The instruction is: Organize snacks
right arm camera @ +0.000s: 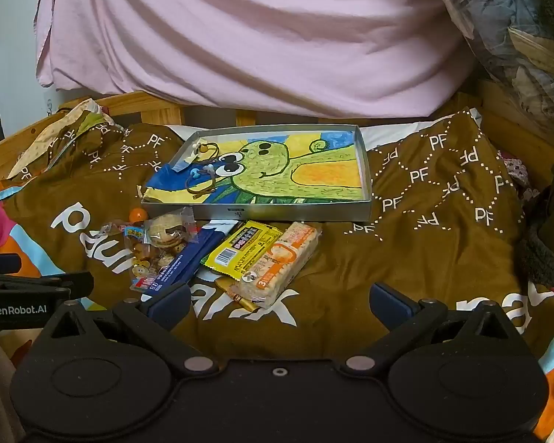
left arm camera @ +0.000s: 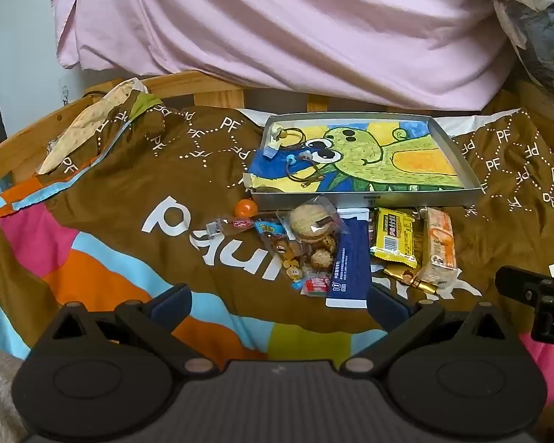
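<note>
The snacks lie in a loose heap on the brown bedspread [right arm camera: 443, 258], just in front of the near wall of the shallow grey tray [right arm camera: 295, 214] whose floor carries a green cartoon drawing. The rice-cracker pack [right arm camera: 282, 262], white and orange, lies at the heap's right end with its long axis running from the tray's near wall toward the camera, its near end resting over a small gold bar [right arm camera: 240, 297]. Touching its left side, the yellow packet [right arm camera: 242, 249] lies along much the same line. The dark blue packet [left arm camera: 349, 262] lies left of that, its long axis also pointing from tray to camera. A clear bag of biscuits [left arm camera: 310, 236] overlaps the blue packet's left edge, with small wrapped sweets [left arm camera: 315, 284] at its near end and an orange ball [left arm camera: 244, 207] by the tray's near left corner. Hair ties [right arm camera: 203, 173] sit inside the tray, at its left end.

The left gripper [left arm camera: 277, 301] hovers before the heap, jaws spread wide, holding nothing and touching nothing. The right gripper [right arm camera: 277, 301] is likewise wide open and empty, its left finger [right arm camera: 168, 302] just beside the blue packet's near end.
</note>
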`<state>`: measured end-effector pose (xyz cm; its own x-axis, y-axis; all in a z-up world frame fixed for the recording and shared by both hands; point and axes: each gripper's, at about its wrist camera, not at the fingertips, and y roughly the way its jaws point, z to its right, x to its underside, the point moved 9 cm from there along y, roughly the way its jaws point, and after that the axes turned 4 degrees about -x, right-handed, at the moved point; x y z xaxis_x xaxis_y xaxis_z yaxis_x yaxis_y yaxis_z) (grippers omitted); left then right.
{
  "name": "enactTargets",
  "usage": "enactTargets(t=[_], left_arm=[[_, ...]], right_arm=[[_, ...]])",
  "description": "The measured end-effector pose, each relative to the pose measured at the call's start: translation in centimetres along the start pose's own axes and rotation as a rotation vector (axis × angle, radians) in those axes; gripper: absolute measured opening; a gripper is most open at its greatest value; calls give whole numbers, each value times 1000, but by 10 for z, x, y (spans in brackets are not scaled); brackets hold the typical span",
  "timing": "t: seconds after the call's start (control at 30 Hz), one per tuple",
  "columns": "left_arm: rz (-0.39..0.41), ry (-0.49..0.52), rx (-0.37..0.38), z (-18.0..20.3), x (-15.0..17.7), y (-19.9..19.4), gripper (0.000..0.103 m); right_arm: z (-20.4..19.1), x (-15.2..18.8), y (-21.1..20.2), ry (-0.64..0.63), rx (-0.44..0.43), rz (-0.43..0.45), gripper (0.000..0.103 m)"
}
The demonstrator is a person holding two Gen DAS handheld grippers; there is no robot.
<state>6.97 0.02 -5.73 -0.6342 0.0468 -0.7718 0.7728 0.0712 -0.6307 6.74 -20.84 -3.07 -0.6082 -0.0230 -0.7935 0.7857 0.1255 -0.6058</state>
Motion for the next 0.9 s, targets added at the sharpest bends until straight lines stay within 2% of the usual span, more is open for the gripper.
enactTargets(t=[0.9], left_arm=[[-8,-4,4,1,0,1,103]], right_arm=[[0,0,0,-1,1,-3,102]])
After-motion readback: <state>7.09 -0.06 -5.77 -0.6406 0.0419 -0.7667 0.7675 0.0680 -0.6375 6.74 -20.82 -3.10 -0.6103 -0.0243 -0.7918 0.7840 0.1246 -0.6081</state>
